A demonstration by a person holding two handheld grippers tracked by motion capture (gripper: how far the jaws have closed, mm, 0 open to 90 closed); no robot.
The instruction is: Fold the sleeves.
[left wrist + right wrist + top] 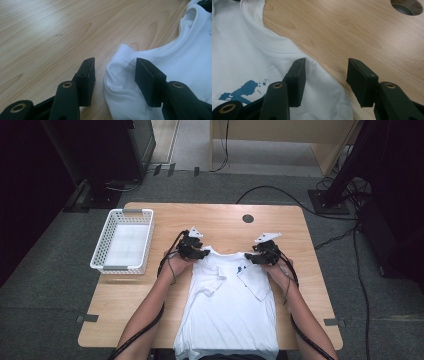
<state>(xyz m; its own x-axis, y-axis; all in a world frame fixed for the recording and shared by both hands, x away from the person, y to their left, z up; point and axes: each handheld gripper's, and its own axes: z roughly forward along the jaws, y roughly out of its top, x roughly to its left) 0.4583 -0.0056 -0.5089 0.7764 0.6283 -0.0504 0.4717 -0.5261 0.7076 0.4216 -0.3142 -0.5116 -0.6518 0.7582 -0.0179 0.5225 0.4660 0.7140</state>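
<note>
Shirt [227, 305] lengthwise, collar [226, 253] toward far edge

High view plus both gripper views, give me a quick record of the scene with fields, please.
surface: wooden table
garment: white T-shirt, lying flat, sleeves folded in, blue print near the chest
container: white basket, at the table's left, apart from the shirt
left hand-held gripper: open, jaws straddling the shirt's shoulder corner
right hand-held gripper: open, at the other shoulder edge
table feature: round cable hole
</note>
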